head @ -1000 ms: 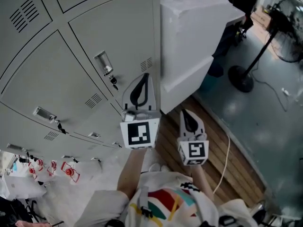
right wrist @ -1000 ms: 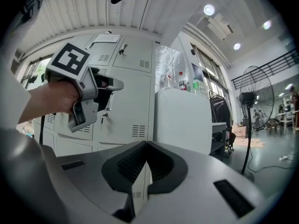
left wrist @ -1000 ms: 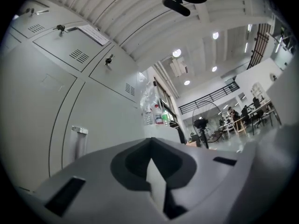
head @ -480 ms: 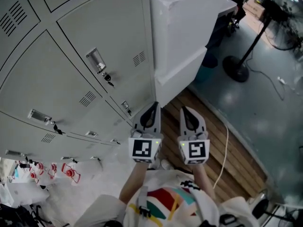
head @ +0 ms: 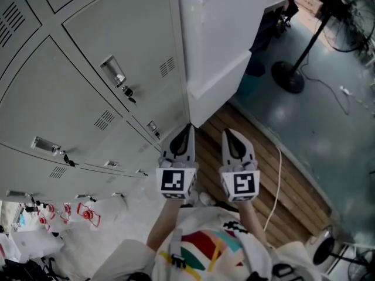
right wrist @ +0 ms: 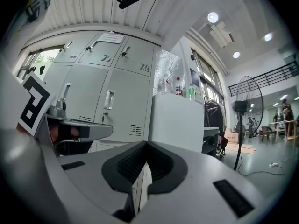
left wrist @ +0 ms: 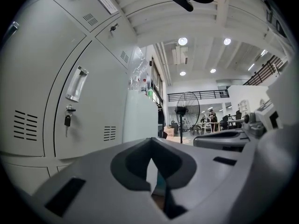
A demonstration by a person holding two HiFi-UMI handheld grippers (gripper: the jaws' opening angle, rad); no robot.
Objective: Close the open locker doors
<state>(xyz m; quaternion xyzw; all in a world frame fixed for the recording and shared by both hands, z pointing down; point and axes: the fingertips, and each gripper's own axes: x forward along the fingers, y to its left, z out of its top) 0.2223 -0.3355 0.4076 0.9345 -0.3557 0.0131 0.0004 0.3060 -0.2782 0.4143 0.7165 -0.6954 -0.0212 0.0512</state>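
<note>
The grey lockers point(head: 88, 98) fill the left of the head view, and every door that shows lies flush in its frame. The nearest door point(left wrist: 93, 101) carries a metal handle point(left wrist: 76, 84) with a key point(left wrist: 67, 121) hanging in its lock. My left gripper point(head: 183, 129) and right gripper point(head: 229, 133) are held side by side close to my body, a short way off the lockers and touching nothing. Both are shut and empty. In the left gripper view my left gripper point(left wrist: 152, 161) has its jaws meeting. In the right gripper view my right gripper point(right wrist: 145, 166) does the same, with the lockers point(right wrist: 117, 101) beyond it.
A white cabinet point(head: 228, 34) stands against the lockers' right end, with bottles point(right wrist: 182, 87) on top. A wooden floor strip point(head: 293, 204) runs under my grippers, with a cable point(head: 276, 174) across it. A fan stand point(head: 288, 78) is on the grey floor at the right. Red-tagged items point(head: 85, 211) hang at the lower left.
My left gripper has come down and back from the locker door to sit level beside the right gripper. The right gripper has hardly moved. The lockers have shifted left in view.
</note>
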